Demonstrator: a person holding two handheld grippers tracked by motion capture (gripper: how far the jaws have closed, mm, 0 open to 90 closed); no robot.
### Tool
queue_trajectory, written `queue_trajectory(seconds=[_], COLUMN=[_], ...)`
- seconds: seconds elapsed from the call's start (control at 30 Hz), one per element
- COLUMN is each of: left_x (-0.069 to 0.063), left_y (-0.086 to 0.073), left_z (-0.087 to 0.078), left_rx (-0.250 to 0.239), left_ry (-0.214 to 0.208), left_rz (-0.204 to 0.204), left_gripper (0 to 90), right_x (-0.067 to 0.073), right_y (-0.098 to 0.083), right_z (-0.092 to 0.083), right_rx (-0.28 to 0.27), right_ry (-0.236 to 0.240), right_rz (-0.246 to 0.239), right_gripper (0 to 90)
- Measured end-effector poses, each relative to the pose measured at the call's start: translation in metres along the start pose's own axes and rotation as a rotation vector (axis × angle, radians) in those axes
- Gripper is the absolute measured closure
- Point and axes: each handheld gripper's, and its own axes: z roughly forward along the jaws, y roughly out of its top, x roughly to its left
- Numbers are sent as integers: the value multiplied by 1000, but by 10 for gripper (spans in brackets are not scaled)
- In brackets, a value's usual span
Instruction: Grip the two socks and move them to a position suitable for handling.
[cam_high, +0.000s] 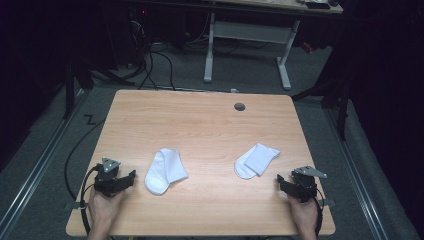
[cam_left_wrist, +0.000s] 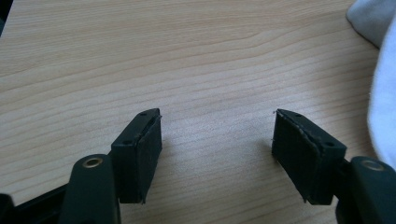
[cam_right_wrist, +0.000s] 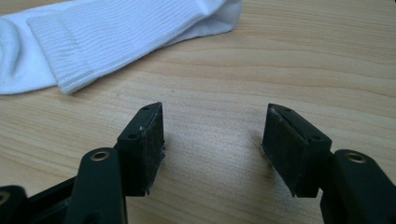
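Two white socks are seen on the wooden surface (cam_high: 200, 125), and two tools are held at its near edge, one in each hand. The left tool (cam_high: 131, 176) is rested near the near-left corner, with its jaws pointed to the right toward the left sock (cam_high: 165, 171), which lies folded just beside it but apart from it. In the left gripper view the left tool (cam_left_wrist: 217, 140) is shown released: its two black jaws stand wide apart, bare wood is seen between them, and nothing is gripped or touched by the pads. A part of the left sock (cam_left_wrist: 383, 102) is seen at the right edge of that view, beyond the right-hand jaw and not between the jaws.

The right tool (cam_high: 281, 181) is held near the near-right corner, with its jaws pointed to the left. The right sock (cam_high: 256, 160) is laid folded a little farther and to the left of it, near but not touched. In the right gripper view the right tool (cam_right_wrist: 212, 135) is likewise released, its jaws spread wide over bare wood with nothing held. The right sock (cam_right_wrist: 107, 37) is seen there beyond the jaw tips, its ribbed cuff folded over.
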Motion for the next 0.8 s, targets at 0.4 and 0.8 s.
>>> queue_trajectory(seconds=[0.4,0.8], left_x=[-10,-44], left_y=[10,27], left_z=[-14,-28], left_rx=[-19,-78], left_ry=[-38,-104], left_rz=[-18,63], left_gripper=[411,342], right_x=[0,1], right_y=[0,0], right_z=[0,0], right_rx=[1,1], right_ry=[3,3], right_rz=[-4,-7], right_gripper=[380,373])
